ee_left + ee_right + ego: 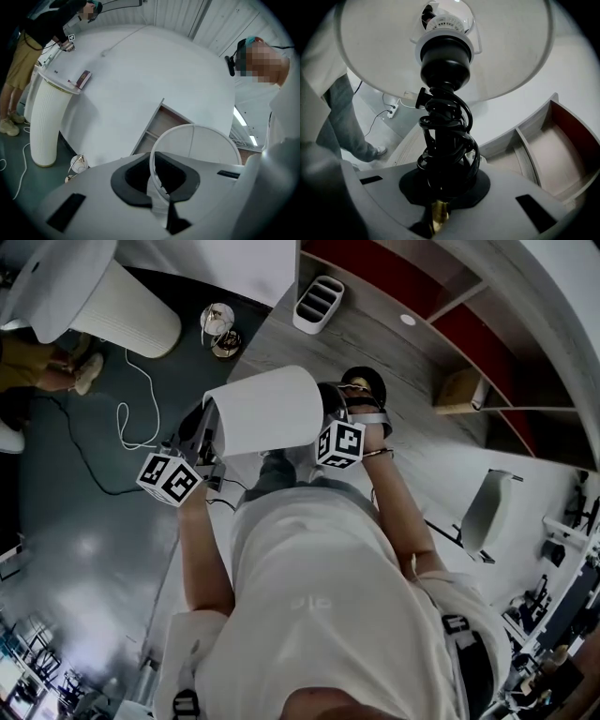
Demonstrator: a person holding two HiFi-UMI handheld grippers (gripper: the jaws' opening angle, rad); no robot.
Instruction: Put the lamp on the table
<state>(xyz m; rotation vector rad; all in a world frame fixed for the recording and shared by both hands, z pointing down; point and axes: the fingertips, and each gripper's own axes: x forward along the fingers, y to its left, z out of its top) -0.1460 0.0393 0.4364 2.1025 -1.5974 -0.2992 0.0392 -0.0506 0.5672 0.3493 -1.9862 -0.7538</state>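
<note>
I carry a lamp with a white drum shade (pixel 267 413), a black socket (pixel 444 58) and a brass stem (pixel 438 213) with black cord wound round it. In the left gripper view the shade's rim (pixel 206 129) runs between the jaws, and my left gripper (pixel 159 180) is shut on it. My right gripper (pixel 443 187) is shut on the cord-wrapped stem below the socket. From the head view the left gripper (pixel 208 432) is at the shade's left and the right gripper (pixel 328 418) at its right. The round white table (pixel 140 79) on a ribbed pedestal (pixel 44 122) lies ahead.
A grey shelf unit (pixel 394 343) with red-backed compartments and a white organiser (pixel 319 304) is close in front. A glass globe lamp (pixel 218 326) and a white cable (pixel 131 399) lie on the dark floor. Another person (pixel 23 51) stands at the table's far side.
</note>
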